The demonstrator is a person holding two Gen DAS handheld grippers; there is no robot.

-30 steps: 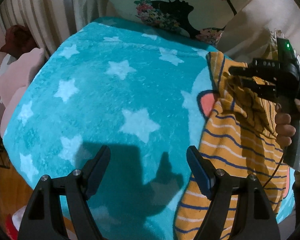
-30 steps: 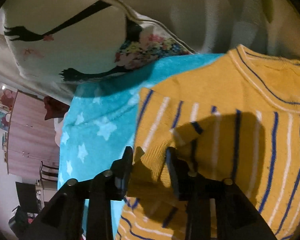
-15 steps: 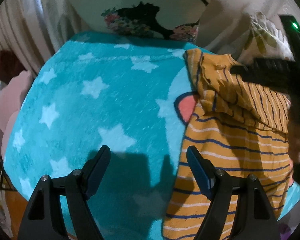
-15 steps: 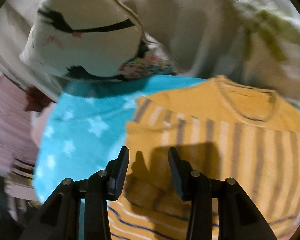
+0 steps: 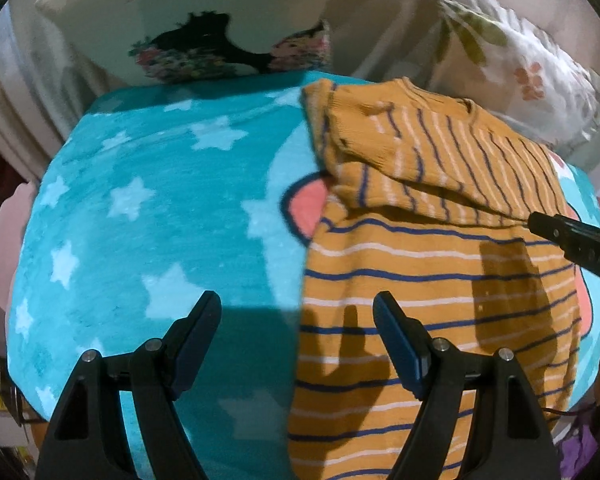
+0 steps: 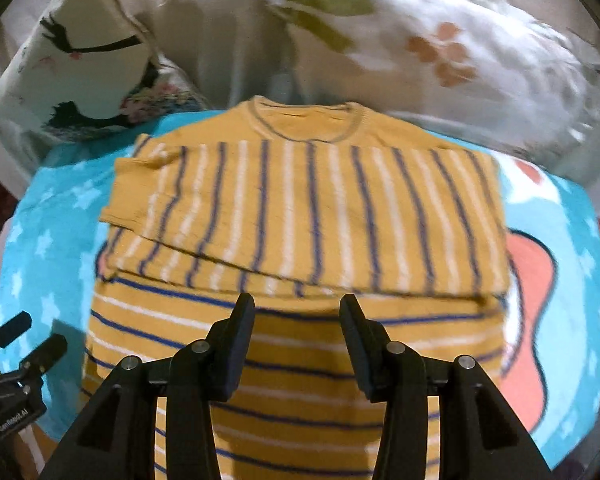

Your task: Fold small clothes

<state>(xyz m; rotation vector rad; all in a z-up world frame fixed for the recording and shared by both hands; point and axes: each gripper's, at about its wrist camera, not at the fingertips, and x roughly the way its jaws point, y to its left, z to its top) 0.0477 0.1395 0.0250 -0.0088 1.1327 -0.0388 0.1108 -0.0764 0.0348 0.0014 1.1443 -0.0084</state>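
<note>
sweater [image 6: 300,216]: yellow striped, flat on the teal star blanket [image 5: 148,216], both sleeves folded across the chest
left gripper [image 5: 296,336]: fingers spread, empty, over the sweater's left edge
right gripper [image 6: 296,336]: fingers apart, empty, above the sweater's middle

This is a bedroom in a home, and the soft furnishings say so. A turquoise fleece blanket [image 5: 148,216] printed with pale stars and a cartoon figure covers a bed. At its head lean two pillows: a white printed pillow [image 5: 204,20] bearing a black silhouette and a cluster of flowers, and beside it a floral pillow [image 6: 452,40] with green leaves and orange blossoms. Pale curtains [image 5: 16,92] hang in folds at the left edge. A small child's sweater [image 6: 300,208], mustard with navy and white stripes, lies spread on the blanket, its sleeves folded across the chest
</note>
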